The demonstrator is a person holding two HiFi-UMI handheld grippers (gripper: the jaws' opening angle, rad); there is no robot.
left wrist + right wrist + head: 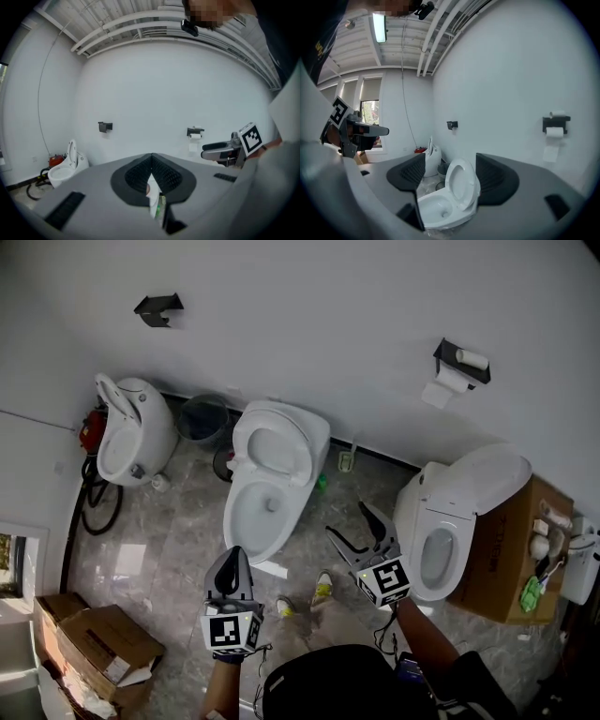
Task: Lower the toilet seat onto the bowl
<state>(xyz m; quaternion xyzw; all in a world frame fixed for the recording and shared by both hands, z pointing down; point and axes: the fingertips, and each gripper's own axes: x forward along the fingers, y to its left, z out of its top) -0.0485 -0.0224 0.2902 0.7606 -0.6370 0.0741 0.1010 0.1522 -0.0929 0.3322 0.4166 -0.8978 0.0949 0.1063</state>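
- The left tongs (151, 158) are pressed together with nothing between them. They hang over the floor just short of the middle toilet's front.
- The right tongs (450, 176) stand wide apart and grip nothing. In their own view the middle toilet shows in the gap between the pads, well beyond them.
- In the head view the right tongs (345, 517) hover to the right of that toilet's front and touch nothing.
- The seat (241, 451) is up, leaning back against the raised lid, clear of the bowl (234, 517), which lies open below it.
- This toilet stands at the floor's (178, 549) far edge, backed against the white wall.
- A second toilet (131, 432) sits toward the far left corner, a dark bin (202, 418) between it and the middle one.
- A third toilet (450, 521) stands at the right, beside a cardboard box (511, 559).
- A paper holder (459, 362) hangs on the wall above the third toilet.
- More boxes (103, 643) lie at the near left corner.
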